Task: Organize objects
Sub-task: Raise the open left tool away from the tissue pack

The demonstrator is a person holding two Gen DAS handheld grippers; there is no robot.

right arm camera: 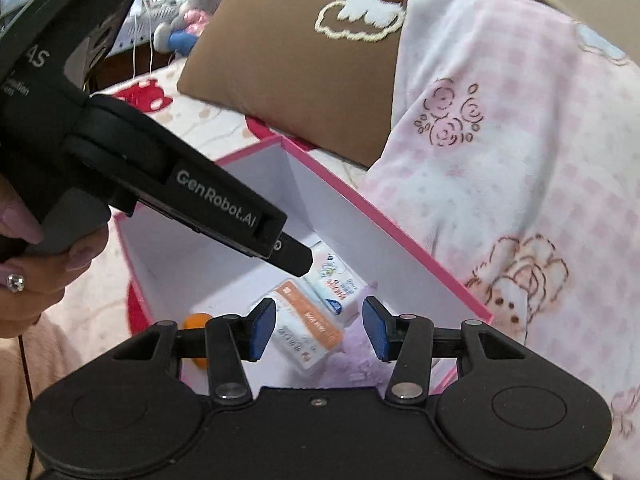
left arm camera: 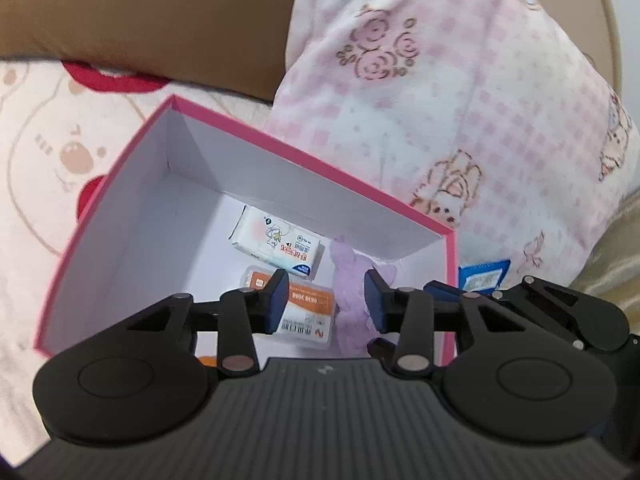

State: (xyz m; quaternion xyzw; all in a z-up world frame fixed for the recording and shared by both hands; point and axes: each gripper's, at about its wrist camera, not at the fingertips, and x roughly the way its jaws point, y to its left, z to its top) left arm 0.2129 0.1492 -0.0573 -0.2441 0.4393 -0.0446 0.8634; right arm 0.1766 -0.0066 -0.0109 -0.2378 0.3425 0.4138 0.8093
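Note:
A pink box (left arm camera: pixel 304 156) with white inside walls lies open on the bed. On its floor are a white tissue pack (left arm camera: pixel 280 242), an orange-and-white plastic case (left arm camera: pixel 308 312), a lilac plush toy (left arm camera: pixel 352 276) and a small orange object (right arm camera: pixel 196 320). My left gripper (left arm camera: pixel 326 300) hangs over the case and the plush, open, with nothing between its blue pads. My right gripper (right arm camera: pixel 319 328) is also open and empty above the case (right arm camera: pixel 308 332) and the plush (right arm camera: pixel 356 360). The right wrist view shows the left gripper (right arm camera: pixel 298 262) from the side, held by a hand (right arm camera: pixel 36 264), over the tissue pack (right arm camera: pixel 340 284).
A pink checked quilt (left arm camera: pixel 460 100) bulges against the box's far right wall. A brown pillow (right arm camera: pixel 300 52) lies behind the box. A blue packet (left arm camera: pixel 484 276) sits outside the box's right corner. The patterned sheet (left arm camera: pixel 52 152) spreads to the left.

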